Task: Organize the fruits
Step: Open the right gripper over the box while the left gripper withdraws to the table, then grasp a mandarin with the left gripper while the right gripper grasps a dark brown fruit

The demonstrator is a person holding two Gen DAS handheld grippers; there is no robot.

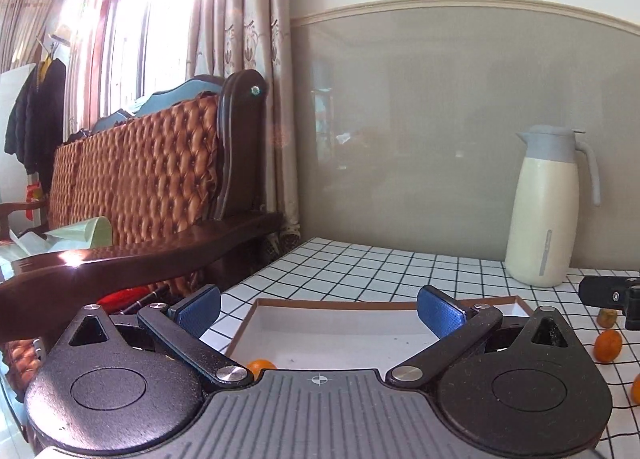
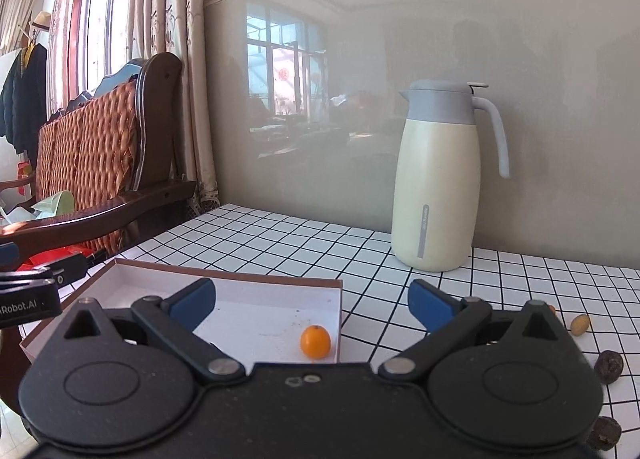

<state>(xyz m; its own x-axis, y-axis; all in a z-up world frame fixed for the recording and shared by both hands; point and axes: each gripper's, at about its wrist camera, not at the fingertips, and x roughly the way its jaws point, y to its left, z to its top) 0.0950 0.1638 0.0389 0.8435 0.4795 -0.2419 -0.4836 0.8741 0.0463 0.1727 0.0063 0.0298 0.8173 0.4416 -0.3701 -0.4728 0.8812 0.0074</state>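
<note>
A shallow brown-rimmed box with a white inside (image 2: 224,274) lies on the checked tablecloth; it also shows in the left wrist view (image 1: 336,303). One small orange fruit (image 2: 315,341) lies in its near right corner, seen partly in the left wrist view (image 1: 261,365). My right gripper (image 2: 312,305) is open and empty above the box's right edge. My left gripper (image 1: 319,311) is open and empty above the box. Loose orange fruits (image 1: 607,346) lie on the cloth to the right. Dark wrinkled fruits (image 2: 608,367) and a yellowish one (image 2: 580,324) lie right of my right gripper.
A cream and grey thermos jug (image 2: 438,179) stands at the back by the wall, also in the left wrist view (image 1: 548,207). A wooden sofa with a brown tufted back (image 1: 136,187) stands left of the table (image 2: 280,239). The other gripper shows at the frame edges (image 1: 612,295).
</note>
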